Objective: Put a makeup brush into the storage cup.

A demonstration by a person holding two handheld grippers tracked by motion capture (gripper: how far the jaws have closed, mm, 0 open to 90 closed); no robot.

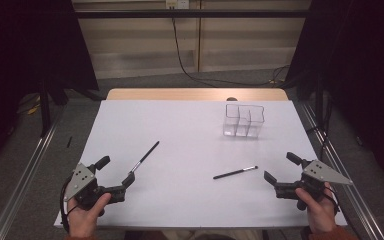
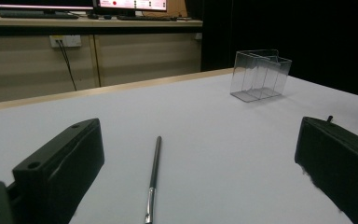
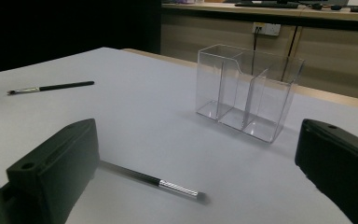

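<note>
We see a white bench [image 1: 190, 200] with two thin black makeup brushes and a clear plastic three-compartment organiser [image 1: 244, 121] standing upright toward the far right. Our left gripper [image 1: 116, 172] is released, jaws spread wide, its near jaw just beside the tail of the left black brush with a silver ferrule [image 1: 144, 157]. Our right gripper [image 1: 278, 167] is likewise released — empty, near the right black brush with a pale tip [image 1: 235, 172]. To pick up well, we judge each gripper should straddle its brush across the handle and close low. The brushes are slim, straight, dark — lying flat, well apart from each other.
</note>
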